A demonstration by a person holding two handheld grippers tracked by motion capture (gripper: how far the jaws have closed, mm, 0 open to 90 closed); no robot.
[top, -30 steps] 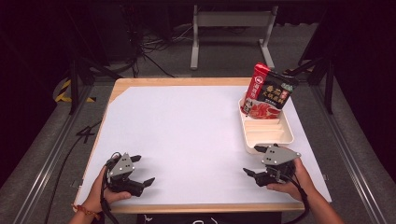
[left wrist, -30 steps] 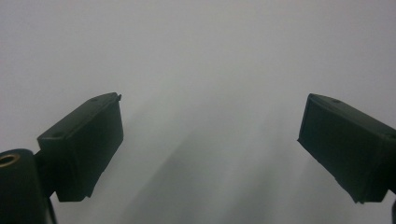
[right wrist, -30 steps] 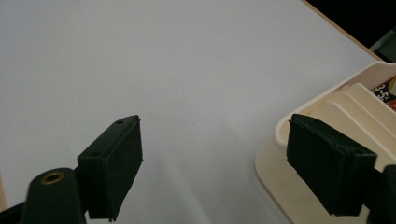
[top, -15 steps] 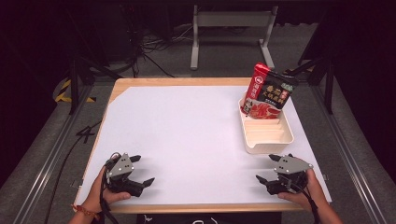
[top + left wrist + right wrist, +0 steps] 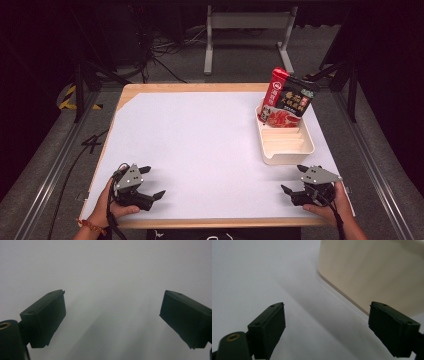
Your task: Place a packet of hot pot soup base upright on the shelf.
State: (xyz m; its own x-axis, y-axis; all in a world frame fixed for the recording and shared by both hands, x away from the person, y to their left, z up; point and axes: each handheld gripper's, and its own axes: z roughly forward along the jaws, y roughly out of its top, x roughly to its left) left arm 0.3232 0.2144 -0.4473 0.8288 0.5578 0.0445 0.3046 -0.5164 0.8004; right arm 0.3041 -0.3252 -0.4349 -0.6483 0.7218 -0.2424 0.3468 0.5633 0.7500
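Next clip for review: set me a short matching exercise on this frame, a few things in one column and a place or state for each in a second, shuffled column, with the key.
Things:
1. red and black packet
2. cream tray
3. left gripper
4. right gripper

Places or states:
A. open near the table's front left corner
B. standing at the tray's far end
C. open just in front of the tray
D. on the white sheet at the table's right side

Pairs: 1-B, 2-D, 3-A, 4-C
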